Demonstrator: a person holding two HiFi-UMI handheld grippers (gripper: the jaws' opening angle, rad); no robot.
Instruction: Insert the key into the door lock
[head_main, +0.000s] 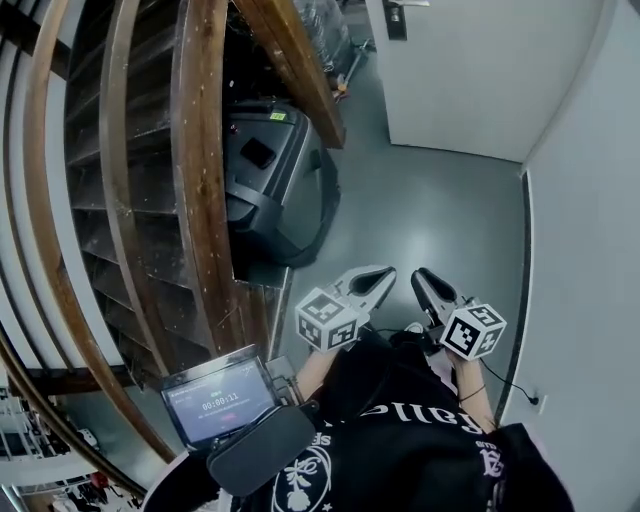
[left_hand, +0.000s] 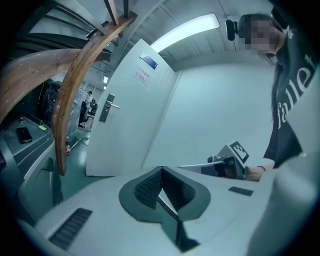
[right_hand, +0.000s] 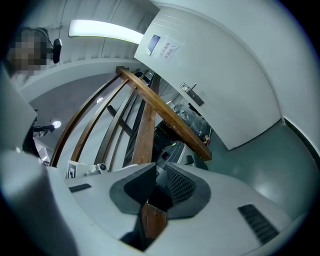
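Observation:
The white door (head_main: 470, 70) stands closed at the far end of the grey floor, its dark handle plate (head_main: 396, 20) at the top edge of the head view. The handle (left_hand: 109, 106) shows in the left gripper view too, and the door handle (right_hand: 192, 95) again in the right gripper view. I see no key in any view. My left gripper (head_main: 378, 280) and right gripper (head_main: 424, 284) are held side by side close to the person's body, far short of the door. Both have their jaws shut with nothing visible between them. From the left gripper (left_hand: 161, 170) I see the right gripper (left_hand: 227, 162) beside it.
A curved wooden staircase (head_main: 200, 150) fills the left, with a dark grey machine (head_main: 275, 180) under it. A white wall (head_main: 590, 200) runs along the right, with a cable and socket (head_main: 540, 400) low down. A small screen (head_main: 218, 400) hangs at the person's chest.

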